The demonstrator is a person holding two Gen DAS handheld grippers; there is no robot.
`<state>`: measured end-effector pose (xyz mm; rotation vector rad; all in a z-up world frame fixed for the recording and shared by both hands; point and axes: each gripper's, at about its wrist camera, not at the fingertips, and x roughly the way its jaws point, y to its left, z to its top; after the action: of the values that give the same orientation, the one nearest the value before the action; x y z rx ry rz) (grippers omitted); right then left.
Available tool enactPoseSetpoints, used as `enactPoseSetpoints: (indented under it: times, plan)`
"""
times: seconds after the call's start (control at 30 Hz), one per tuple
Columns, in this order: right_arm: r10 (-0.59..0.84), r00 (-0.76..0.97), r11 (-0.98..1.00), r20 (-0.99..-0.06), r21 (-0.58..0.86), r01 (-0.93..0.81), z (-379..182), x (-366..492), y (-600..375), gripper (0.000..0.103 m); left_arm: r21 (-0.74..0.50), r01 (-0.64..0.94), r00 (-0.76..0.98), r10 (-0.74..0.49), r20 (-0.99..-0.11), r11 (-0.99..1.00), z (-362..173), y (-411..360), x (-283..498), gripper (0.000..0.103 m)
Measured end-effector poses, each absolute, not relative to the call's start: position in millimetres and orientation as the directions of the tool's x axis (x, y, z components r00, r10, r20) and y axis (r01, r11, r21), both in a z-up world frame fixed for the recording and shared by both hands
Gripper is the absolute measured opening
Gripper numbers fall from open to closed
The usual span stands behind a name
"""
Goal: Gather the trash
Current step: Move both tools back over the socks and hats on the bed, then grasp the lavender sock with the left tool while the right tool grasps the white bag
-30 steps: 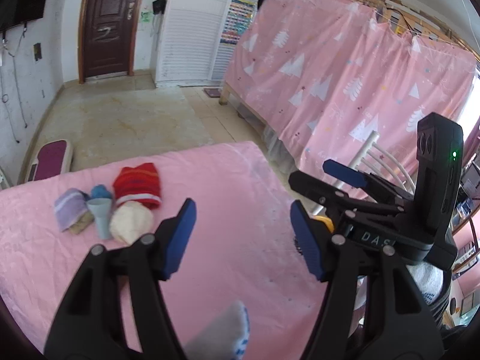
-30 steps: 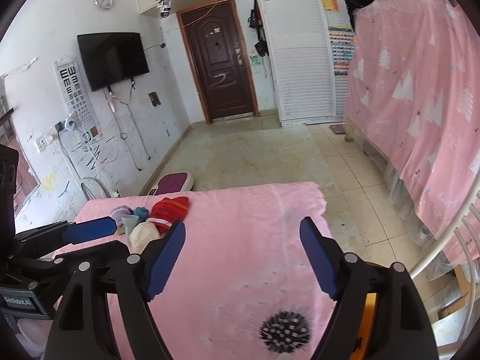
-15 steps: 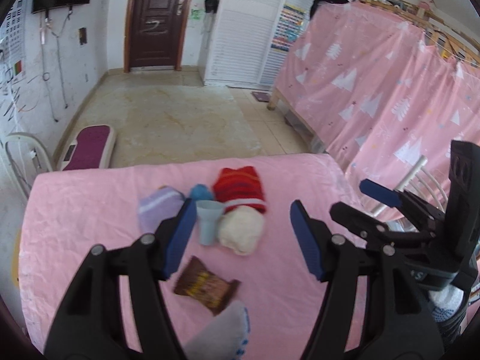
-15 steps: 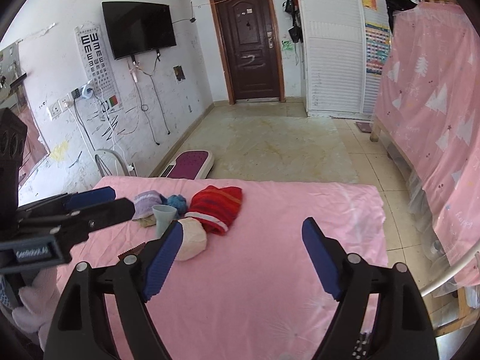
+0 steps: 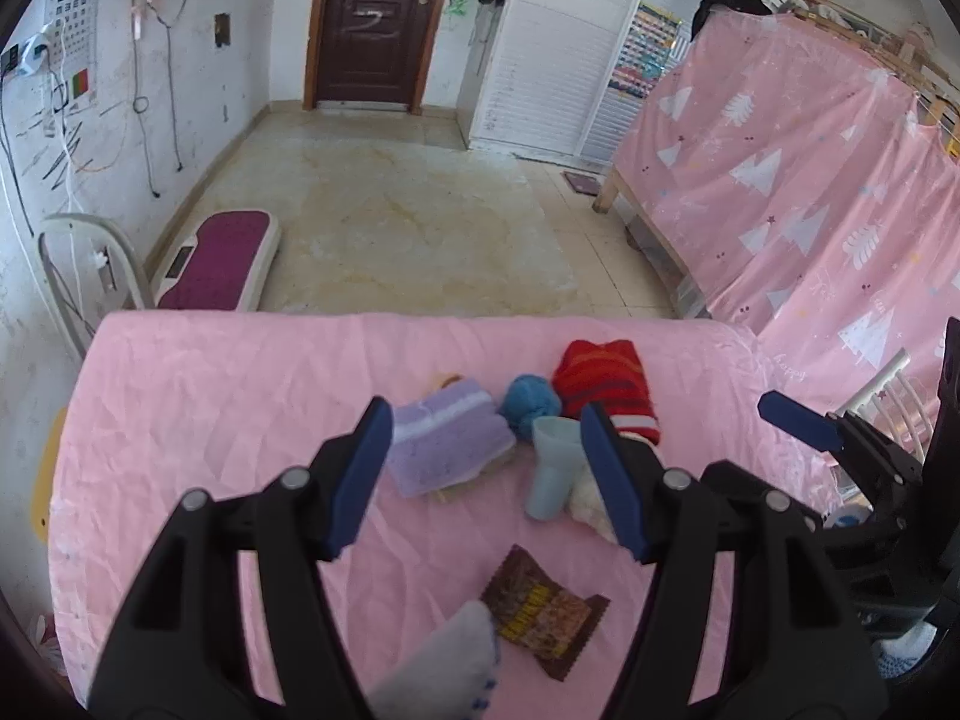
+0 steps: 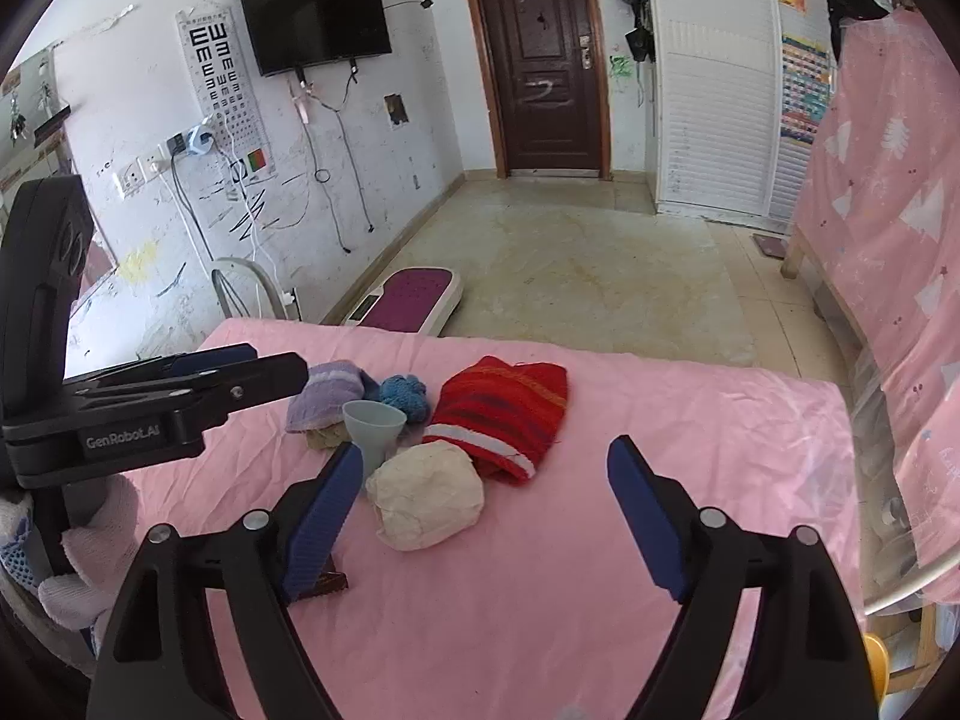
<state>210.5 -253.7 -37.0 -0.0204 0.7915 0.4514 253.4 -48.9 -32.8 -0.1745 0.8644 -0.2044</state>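
On the pink-covered table lies a brown snack wrapper, close below my left gripper, which is open and empty. A pale blue paper cup lies on its side beside a cream crumpled wad. Behind them sit a red knit hat, a purple knit piece and a blue yarn ball. My right gripper hovers over the wad, its jaws opening with nothing between the pads. Its left finger hides most of the wrapper. A grey sock toe shows at the bottom edge.
Beyond the table's far edge is bare tiled floor with a purple-topped scale. A white chair stands at the left corner. A pink-curtained bed and a white chair back flank the right side.
Both grippers swung across and a little down, so the pile of knits now sits centred ahead. The brown wrapper came into view. The right jaws spread wider.
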Motion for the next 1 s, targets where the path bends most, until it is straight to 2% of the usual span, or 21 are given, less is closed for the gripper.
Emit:
enactPoseSetpoints:
  times: [0.23, 0.7, 0.73, 0.77, 0.87, 0.97, 1.0]
  plan:
    - [0.421, 0.557, 0.878, -0.716, 0.168, -0.448, -56.1, 219.5, -240.4, 0.076, -0.234, 0.061, 0.606, -0.222, -0.763, 0.97, -53.0, -38.6, 271.5, 0.062]
    - [0.464, 0.497, 0.849, -0.733, 0.207, -0.487, -72.1, 223.1, -229.5, 0.076, -0.256, 0.079, 0.557, -0.256, -0.79, 0.963, -83.8, -42.3, 291.3, 0.062]
    - [0.464, 0.495, 0.849, -0.735, 0.208, -0.486, -73.0, 222.7, -228.9, 0.076, -0.262, 0.084, 0.55, -0.264, -0.792, 0.961, -84.7, -43.9, 291.9, 0.06]
    - [0.463, 0.494, 0.849, -0.736, 0.209, -0.485, -74.5, 222.7, -228.7, 0.076, -0.272, 0.096, 0.542, -0.279, -0.793, 0.958, -84.7, -44.9, 291.4, 0.047]
    - [0.461, 0.492, 0.849, -0.739, 0.205, -0.486, -76.4, 222.0, -227.6, 0.076, -0.263, 0.115, 0.545, -0.282, -0.79, 0.958, -83.1, -48.6, 287.9, 0.03]
    - [0.459, 0.483, 0.844, -0.746, 0.198, -0.498, -79.4, 221.1, -222.7, 0.071, -0.258, 0.122, 0.555, -0.281, -0.783, 0.959, -78.7, -49.9, 285.2, 0.023]
    - [0.453, 0.482, 0.845, -0.75, 0.19, -0.499, -80.6, 221.0, -221.2, 0.061, -0.258, 0.121, 0.561, -0.281, -0.779, 0.958, -76.6, -49.4, 283.9, 0.023]
